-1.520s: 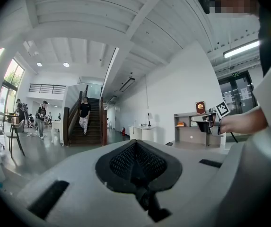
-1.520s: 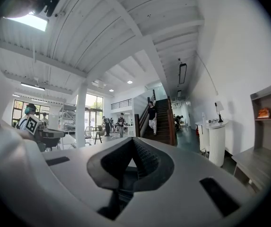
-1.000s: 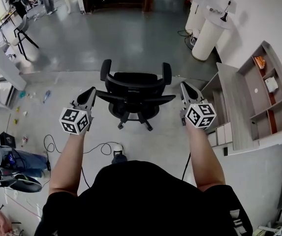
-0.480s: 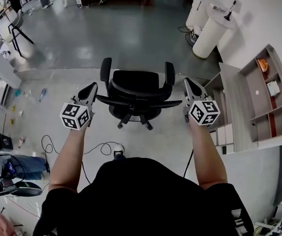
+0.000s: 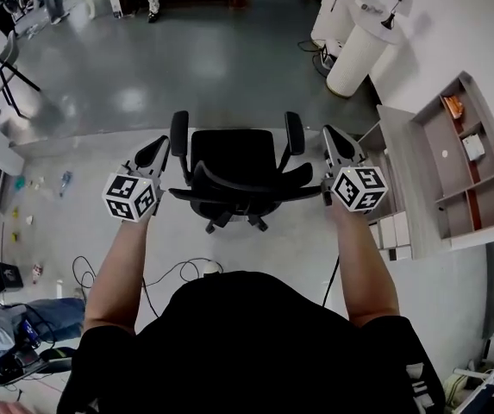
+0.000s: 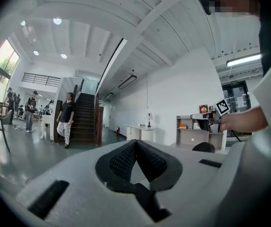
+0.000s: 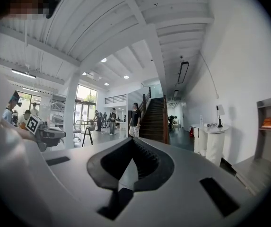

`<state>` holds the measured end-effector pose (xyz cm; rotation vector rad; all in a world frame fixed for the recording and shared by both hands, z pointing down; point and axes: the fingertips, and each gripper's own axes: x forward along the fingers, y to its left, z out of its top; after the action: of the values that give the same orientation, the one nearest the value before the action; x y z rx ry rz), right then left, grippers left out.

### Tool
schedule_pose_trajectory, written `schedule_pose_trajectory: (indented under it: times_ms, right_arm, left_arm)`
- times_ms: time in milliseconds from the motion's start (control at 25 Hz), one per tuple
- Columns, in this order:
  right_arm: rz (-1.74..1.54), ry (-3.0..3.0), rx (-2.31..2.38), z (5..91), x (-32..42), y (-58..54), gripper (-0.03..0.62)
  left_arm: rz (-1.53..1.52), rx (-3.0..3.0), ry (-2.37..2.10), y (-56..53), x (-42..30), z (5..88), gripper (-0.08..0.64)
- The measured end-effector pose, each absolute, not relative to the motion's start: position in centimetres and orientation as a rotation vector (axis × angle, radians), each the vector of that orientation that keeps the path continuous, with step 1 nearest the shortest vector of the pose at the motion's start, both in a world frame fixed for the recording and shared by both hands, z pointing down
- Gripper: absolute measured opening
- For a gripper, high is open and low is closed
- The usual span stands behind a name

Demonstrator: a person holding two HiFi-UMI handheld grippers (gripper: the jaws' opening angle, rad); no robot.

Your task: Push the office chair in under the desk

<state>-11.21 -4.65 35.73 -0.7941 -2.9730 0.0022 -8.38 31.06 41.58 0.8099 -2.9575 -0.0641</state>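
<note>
In the middle of the head view the black office chair [image 5: 236, 172] stands on the pale floor [image 5: 100, 158], its backrest [image 5: 238, 188] turned toward the person and its two armrests pointing to the top of the frame. The left gripper [image 5: 162, 141] sits just beside the chair's left side, its tip close to the left armrest [image 5: 178, 133]. The right gripper [image 5: 328, 133] flanks the other side, just right of the right armrest [image 5: 294, 133], with the outer end of the backrest reaching almost to it. Whether either gripper actually touches the chair cannot be told. In both gripper views the jaws are pressed together at their tips with nothing between them, so each gripper is closed and empty. The grey desk [image 5: 406, 175] runs along the right of the frame, with a shelf unit [image 5: 475, 158] beyond it at the far right. The chair stands to the left of the desk and apart from it, not under it, and the right gripper lies between the chair and the desk's near edge. Two white round pedestals [image 5: 350, 54] stand at the upper right.
</note>
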Motion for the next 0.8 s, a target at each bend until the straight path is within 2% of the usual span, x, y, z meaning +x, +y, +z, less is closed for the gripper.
schedule_pose_trajectory:
  times_ms: [360, 800]
  right_arm:
    - [-0.078, -2.97, -0.73, 35.4, -12.1, -1.2, 0.008]
    - [-0.083, -2.99, -0.699, 34.7, -12.8, -2.9, 0.008]
  left_arm:
    - [-0.158, 0.872, -2.928, 34.8, -12.7, 43.1, 0.017]
    - [-0.151, 0.888, -2.917, 33.9, -13.6, 43.1, 0.017]
